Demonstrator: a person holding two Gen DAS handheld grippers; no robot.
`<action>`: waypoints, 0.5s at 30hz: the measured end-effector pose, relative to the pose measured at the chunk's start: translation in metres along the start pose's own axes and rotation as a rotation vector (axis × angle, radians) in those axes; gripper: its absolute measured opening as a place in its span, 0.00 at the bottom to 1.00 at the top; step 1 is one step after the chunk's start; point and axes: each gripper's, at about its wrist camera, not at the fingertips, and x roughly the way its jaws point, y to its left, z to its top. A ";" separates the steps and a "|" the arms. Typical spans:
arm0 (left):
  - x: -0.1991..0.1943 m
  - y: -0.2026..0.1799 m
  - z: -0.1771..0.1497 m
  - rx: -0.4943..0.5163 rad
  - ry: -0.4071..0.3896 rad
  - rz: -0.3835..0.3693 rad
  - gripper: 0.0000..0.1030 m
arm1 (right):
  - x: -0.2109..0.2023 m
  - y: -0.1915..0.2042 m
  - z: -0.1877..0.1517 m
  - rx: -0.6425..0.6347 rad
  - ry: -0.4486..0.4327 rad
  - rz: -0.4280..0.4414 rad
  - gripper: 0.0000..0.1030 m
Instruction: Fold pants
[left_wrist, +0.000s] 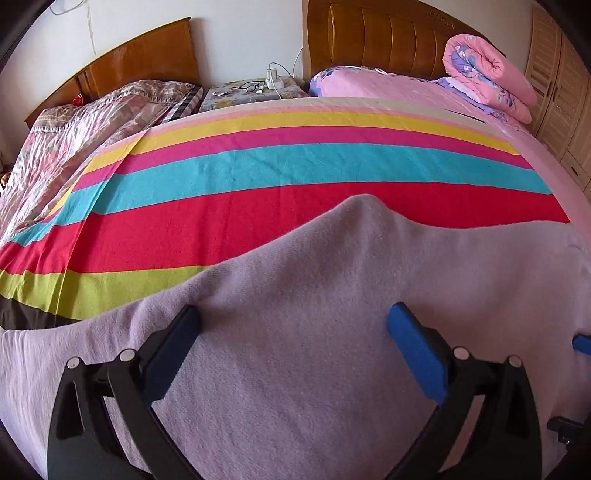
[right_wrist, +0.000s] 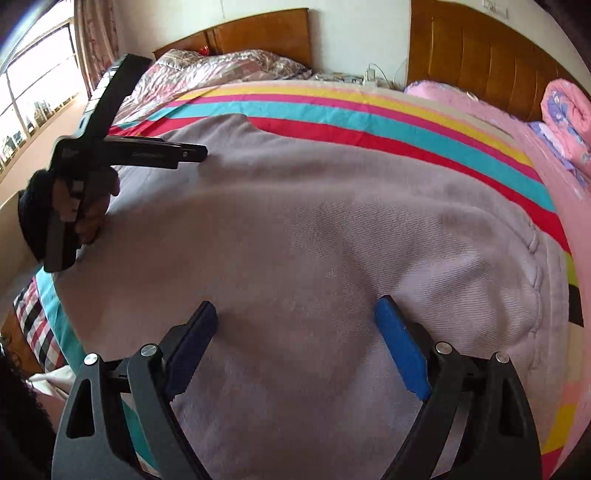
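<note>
1. The pants (right_wrist: 314, 229), pale lilac knit, lie spread flat on a striped sheet (left_wrist: 258, 166) across the bed. In the right wrist view a stitched seam (right_wrist: 533, 254) runs down their right side.
2. In the left wrist view the pants (left_wrist: 332, 295) rise to a rounded peak at the far edge, over the red stripe.
3. Left gripper (left_wrist: 295, 321): jaws spread wide, nothing between them, fingertips low over the cloth; whether they touch it cannot be told. Its body also shows in the right wrist view (right_wrist: 199, 153) at the pants' left side, held by a hand (right_wrist: 92, 206).
4. Right gripper (right_wrist: 295, 312): jaws spread wide, holding nothing, fingers (right_wrist: 400, 350) low over the cloth near the seam side. One blue tip shows at the right edge of the left wrist view.
5. Sheet stripes, near to far: green, red, turquoise, magenta, yellow.
6. Beyond the sheet: a pink mattress cover (left_wrist: 388, 86) and a rolled pink quilt (left_wrist: 487, 77) against a wooden headboard (left_wrist: 388, 37).
7. To the left: a second bed with a patterned quilt (left_wrist: 92, 122); between the beds, a stand with glasses (left_wrist: 251, 86) and a plugged charger (left_wrist: 273, 77).
</note>
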 end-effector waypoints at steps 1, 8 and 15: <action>0.001 -0.001 0.000 0.003 -0.007 0.009 0.99 | -0.005 -0.003 -0.005 0.009 0.018 0.004 0.83; 0.004 0.001 0.000 -0.018 -0.022 0.010 0.99 | -0.021 0.025 0.019 0.036 0.025 -0.052 0.84; 0.003 0.002 -0.001 -0.026 -0.028 0.007 0.99 | 0.020 0.050 0.027 0.028 0.034 -0.088 0.86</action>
